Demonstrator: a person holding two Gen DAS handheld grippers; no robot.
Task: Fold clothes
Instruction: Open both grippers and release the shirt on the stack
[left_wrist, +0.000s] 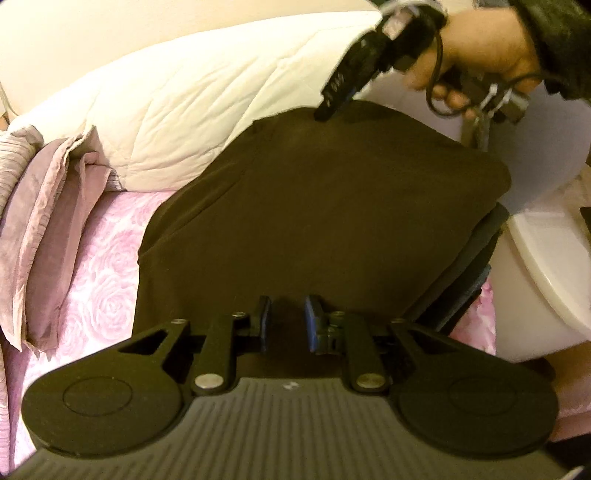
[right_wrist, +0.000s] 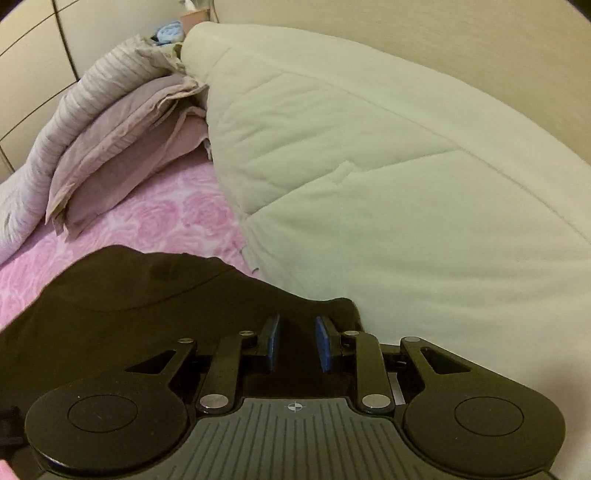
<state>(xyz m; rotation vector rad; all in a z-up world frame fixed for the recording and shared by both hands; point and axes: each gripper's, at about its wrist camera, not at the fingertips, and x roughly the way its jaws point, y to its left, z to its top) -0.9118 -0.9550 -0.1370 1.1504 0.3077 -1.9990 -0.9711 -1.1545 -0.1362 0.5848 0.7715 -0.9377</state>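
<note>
A dark brown garment (left_wrist: 314, 206) lies flat on the pink rose-patterned sheet (left_wrist: 107, 266). My left gripper (left_wrist: 288, 317) sits at its near edge, the blue pads a narrow gap apart with dark cloth filling the gap. At the garment's far edge a hand (left_wrist: 480, 55) in a dark sleeve holds my right gripper (left_wrist: 323, 112), tips down on the cloth. In the right wrist view the right gripper (right_wrist: 298, 338) stands at a corner of the garment (right_wrist: 129, 314), its pads narrowly apart with cloth between them.
A white quilt (left_wrist: 203, 110) (right_wrist: 406, 184) is heaped just behind the garment. Mauve pillows (left_wrist: 55, 221) (right_wrist: 122, 147) lie at the left. Darker cloth (left_wrist: 476, 258) sticks out under the garment's right side, beside a white rounded object (left_wrist: 546, 258).
</note>
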